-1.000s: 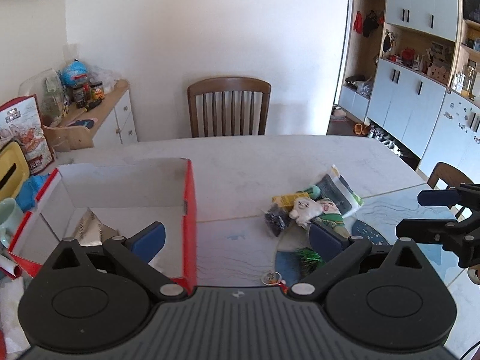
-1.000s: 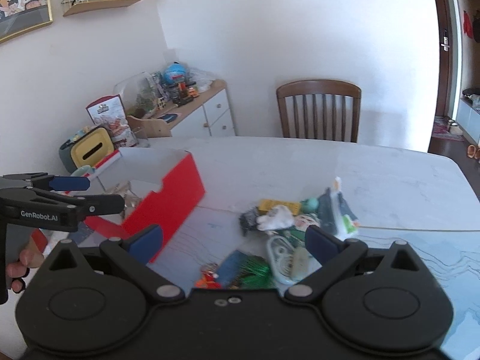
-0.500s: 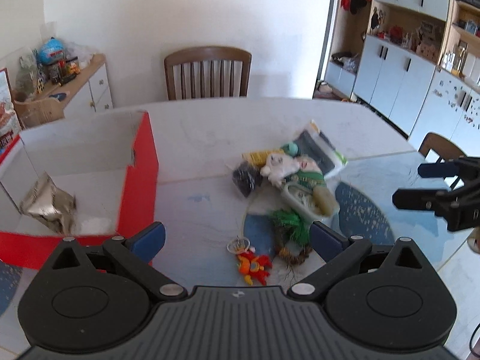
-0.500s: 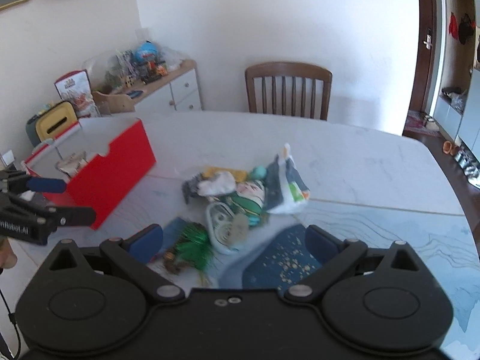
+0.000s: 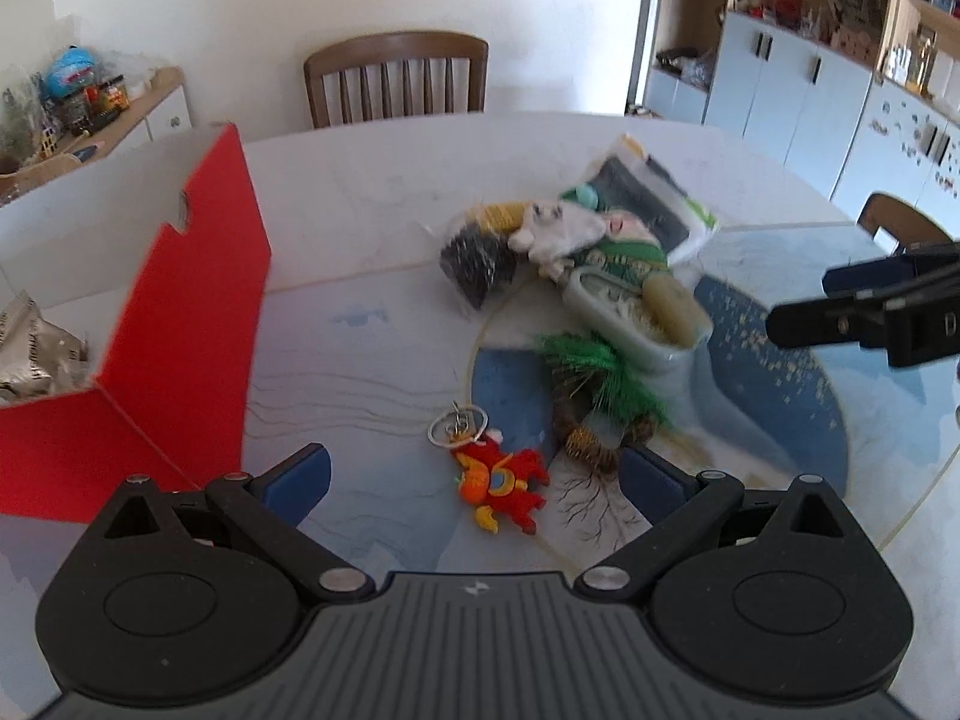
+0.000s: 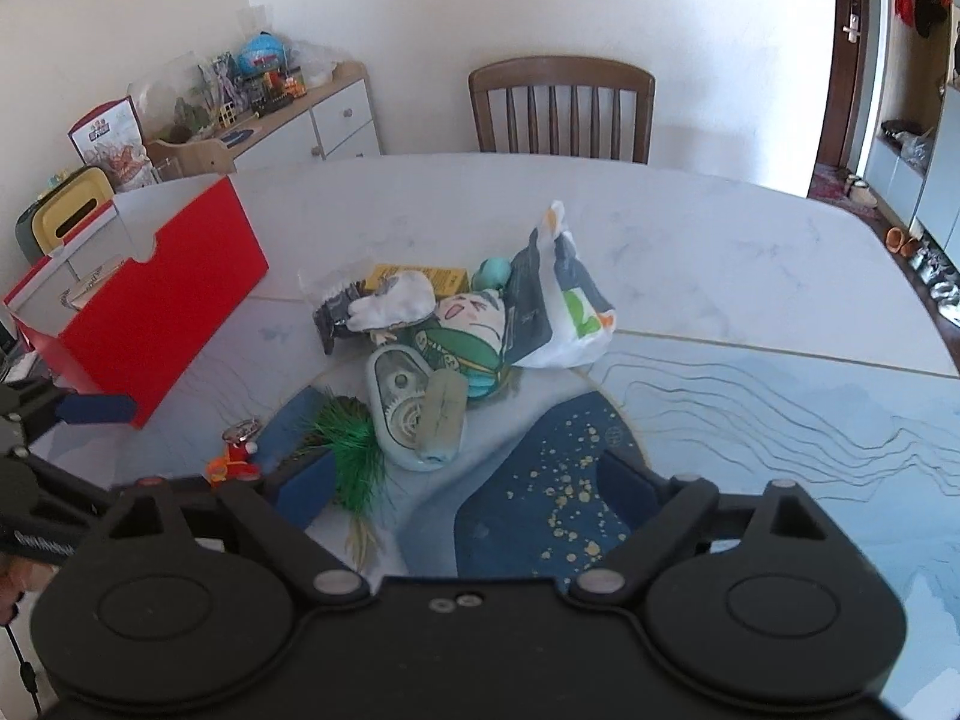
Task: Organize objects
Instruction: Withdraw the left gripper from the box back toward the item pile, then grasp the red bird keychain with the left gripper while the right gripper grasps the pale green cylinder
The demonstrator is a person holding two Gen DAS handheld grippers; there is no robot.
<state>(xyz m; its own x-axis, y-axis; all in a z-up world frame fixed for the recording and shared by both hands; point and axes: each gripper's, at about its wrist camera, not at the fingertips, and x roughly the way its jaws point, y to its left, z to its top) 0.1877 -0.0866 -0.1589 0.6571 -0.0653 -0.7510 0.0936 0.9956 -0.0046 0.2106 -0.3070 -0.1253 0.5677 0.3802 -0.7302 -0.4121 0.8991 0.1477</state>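
A red open box (image 5: 180, 324) stands at the table's left with a silver foil packet (image 5: 36, 348) inside; it also shows in the right wrist view (image 6: 162, 306). A pile of small objects lies mid-table: a red-orange keychain toy (image 5: 498, 483), a green tinsel piece (image 5: 606, 378), a pale tape dispenser (image 5: 636, 312), a green-clad plush doll (image 6: 474, 330), a white sock-like toy (image 6: 396, 303) and a plastic bag (image 6: 558, 312). My left gripper (image 5: 474, 474) is open, with the keychain toy between its fingers. My right gripper (image 6: 462, 480) is open above the tinsel and the dispenser.
A wooden chair (image 5: 396, 78) stands at the table's far side. A sideboard (image 6: 288, 114) with clutter is at the back left. Blue cabinets (image 5: 810, 78) line the right wall. The table has a blue painted patch (image 6: 540, 492) under my right gripper.
Both grippers have moved right and forward from the red box toward the pile and come lower. The keychain toy now lies between my left fingers. Both stay open.
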